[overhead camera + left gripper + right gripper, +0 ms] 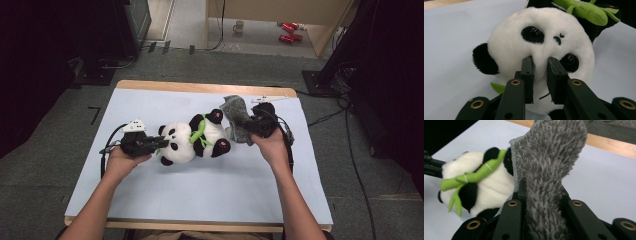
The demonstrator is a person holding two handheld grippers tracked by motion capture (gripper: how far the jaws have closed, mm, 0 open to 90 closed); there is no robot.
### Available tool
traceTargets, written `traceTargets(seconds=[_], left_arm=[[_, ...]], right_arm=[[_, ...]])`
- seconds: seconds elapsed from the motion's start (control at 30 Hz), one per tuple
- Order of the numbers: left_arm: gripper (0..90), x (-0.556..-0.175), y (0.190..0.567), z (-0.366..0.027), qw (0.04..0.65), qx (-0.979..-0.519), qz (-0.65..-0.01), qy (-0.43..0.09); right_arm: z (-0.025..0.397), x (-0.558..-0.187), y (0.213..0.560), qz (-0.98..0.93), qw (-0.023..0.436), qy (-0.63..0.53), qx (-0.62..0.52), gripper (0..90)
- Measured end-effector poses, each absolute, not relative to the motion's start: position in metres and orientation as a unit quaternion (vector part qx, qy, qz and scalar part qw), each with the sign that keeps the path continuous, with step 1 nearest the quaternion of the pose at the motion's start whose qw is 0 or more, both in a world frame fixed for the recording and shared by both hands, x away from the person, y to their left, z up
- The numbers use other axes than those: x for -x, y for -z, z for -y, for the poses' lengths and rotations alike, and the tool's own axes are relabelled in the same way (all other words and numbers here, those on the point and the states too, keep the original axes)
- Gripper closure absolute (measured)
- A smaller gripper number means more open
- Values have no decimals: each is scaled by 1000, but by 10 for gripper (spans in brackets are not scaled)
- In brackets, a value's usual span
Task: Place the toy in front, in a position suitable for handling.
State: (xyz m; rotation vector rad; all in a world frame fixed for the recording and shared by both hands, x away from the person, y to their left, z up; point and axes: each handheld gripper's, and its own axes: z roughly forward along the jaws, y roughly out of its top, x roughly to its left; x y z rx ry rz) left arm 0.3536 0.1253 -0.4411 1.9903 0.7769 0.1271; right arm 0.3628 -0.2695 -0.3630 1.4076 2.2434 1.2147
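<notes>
A black-and-white panda plush (192, 140) with a green bamboo sprig (198, 131) lies on its back in the middle of the white table (225, 190). My left gripper (152, 144) meets its head from the left. In the left gripper view its jaws (540, 75) are shut on a fold of the white face fur of the panda (511, 42). A fuzzy grey sock (236, 116) stands up by the panda's feet with my right gripper (255, 126) shut on it. In the right gripper view the sock (549, 170) covers the jaw tips of that gripper (544, 197), with the panda (481, 187) just behind.
The table's wooden far edge (200, 88) lies just beyond the sock. On the floor behind are a mug (239, 26), red items (289, 31), cables (345, 107) and dark equipment stands (120, 30). Bare white surface stretches in front of the panda.
</notes>
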Motion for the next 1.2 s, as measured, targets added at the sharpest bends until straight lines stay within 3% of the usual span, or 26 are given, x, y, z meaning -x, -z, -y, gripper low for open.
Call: traceTargets(seconds=[0.63,0.97,1.2], left_arm=[[635,-352,440,-124,474,-820,-315,-66],[679,-351,440,-122,474,-821,-312,-66],[705,-350,440,-122,471,-824,-308,-72]], right_arm=[[223,-372,357,-793,85,-419,-434,749],[206,-366,349,-795,73,-443,-409,748],[189,-371,370,-810,55,-423,-402,748]])
